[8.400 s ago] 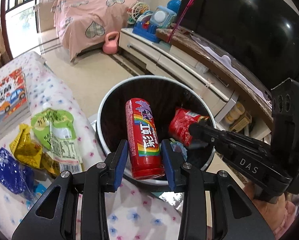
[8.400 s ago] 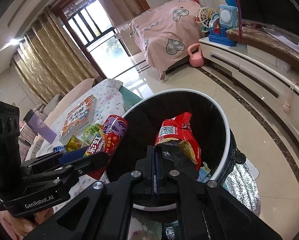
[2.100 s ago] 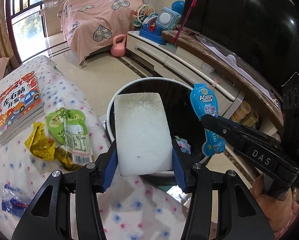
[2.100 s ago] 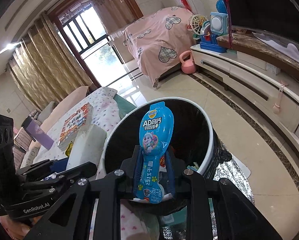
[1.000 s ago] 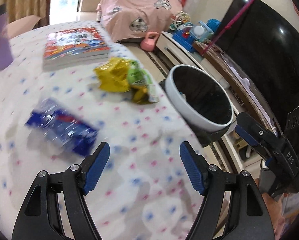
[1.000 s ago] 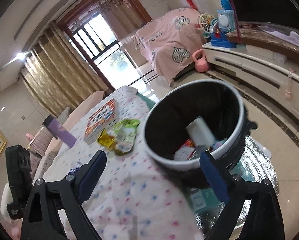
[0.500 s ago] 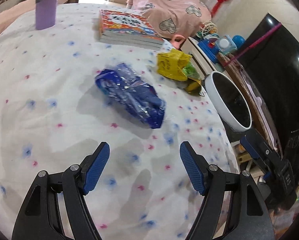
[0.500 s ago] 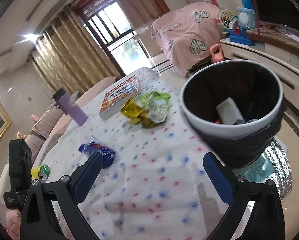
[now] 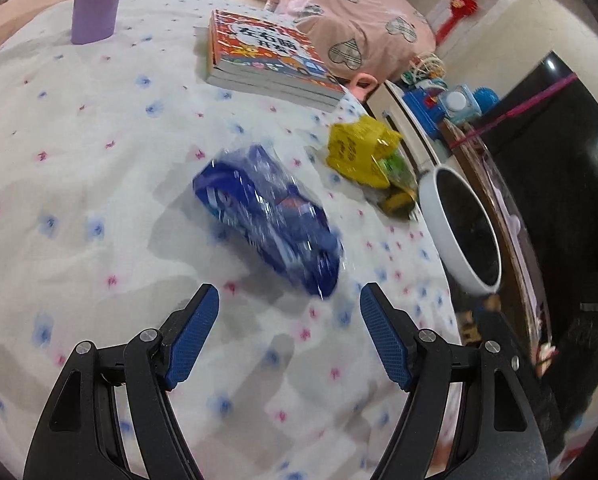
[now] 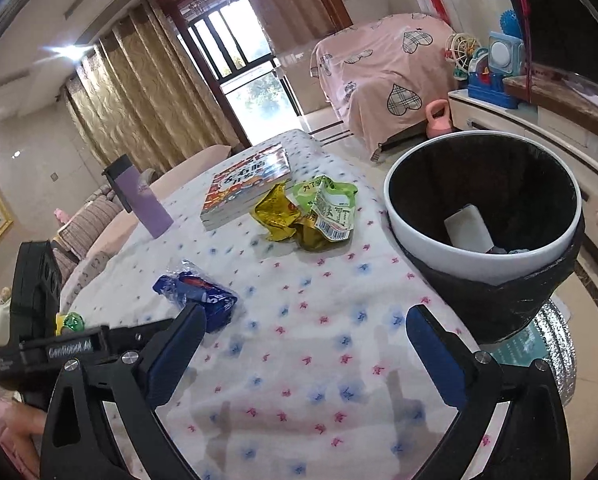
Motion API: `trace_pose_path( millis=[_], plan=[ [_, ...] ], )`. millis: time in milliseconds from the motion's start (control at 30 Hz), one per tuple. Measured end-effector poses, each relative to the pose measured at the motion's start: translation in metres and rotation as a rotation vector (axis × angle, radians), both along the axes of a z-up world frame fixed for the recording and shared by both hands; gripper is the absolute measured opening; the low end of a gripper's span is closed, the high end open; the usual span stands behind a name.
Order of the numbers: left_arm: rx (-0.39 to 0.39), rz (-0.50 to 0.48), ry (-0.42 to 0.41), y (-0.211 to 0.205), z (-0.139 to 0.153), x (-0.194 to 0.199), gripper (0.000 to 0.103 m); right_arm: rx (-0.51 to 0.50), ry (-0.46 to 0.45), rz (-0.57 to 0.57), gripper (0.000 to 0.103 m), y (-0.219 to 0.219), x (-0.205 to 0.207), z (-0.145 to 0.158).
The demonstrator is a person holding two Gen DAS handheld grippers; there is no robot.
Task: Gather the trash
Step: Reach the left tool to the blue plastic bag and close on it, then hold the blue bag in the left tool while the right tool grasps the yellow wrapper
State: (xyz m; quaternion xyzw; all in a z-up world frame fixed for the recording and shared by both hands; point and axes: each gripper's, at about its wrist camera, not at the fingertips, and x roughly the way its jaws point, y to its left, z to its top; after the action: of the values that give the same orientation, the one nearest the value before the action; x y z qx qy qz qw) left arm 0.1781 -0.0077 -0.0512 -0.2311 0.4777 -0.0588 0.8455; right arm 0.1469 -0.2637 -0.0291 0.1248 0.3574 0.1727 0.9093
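While some rubbish already lies at the bottom of the trash bin, where a white block and a few smaller bits show against the black liner, the work is only partly finished. On the flowered tablecloth three wrappers are left. The blue wrapper lies alone near the middle of the table, and the yellow wrapper and the green wrapper are crumpled together near the bin, just beside the children's book. The book and the purple bottle do not look like trash, so I judge they stay.

The left gripper has its jaws wide apart with nothing between them, and it hangs just in front of the blue wrapper without touching it. The right gripper is also spread wide and empty, above bare cloth between the blue wrapper and the bin. In my judgement, the blue wrapper is the next thing to take, and then the crumpled pair.
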Motion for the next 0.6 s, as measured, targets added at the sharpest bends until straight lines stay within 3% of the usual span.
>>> trace_pose_path(
  millis=[200, 267, 333, 600],
  plan=[
    [0.05, 0.032, 0.008, -0.001, -0.008, 0.029, 0.071, 0.04, 0.044, 0.005, 0.101, 0.0, 0.01, -0.004],
    [0.064, 0.018, 0.001, 0.0, -0.01, 0.032, 0.045, 0.022, 0.06, -0.003, 0.101, 0.003, 0.014, -0.004],
    [0.059, -0.025, -0.015, 0.002, -0.009, 0.031, 0.037, 0.018, 0.083, -0.002, 0.1, 0.007, 0.02, -0.006],
    [0.072, -0.148, -0.052, 0.03, 0.011, 0.015, 0.032, 0.018, 0.016, 0.087, 0.09, 0.034, 0.046, 0.012]
  ],
)
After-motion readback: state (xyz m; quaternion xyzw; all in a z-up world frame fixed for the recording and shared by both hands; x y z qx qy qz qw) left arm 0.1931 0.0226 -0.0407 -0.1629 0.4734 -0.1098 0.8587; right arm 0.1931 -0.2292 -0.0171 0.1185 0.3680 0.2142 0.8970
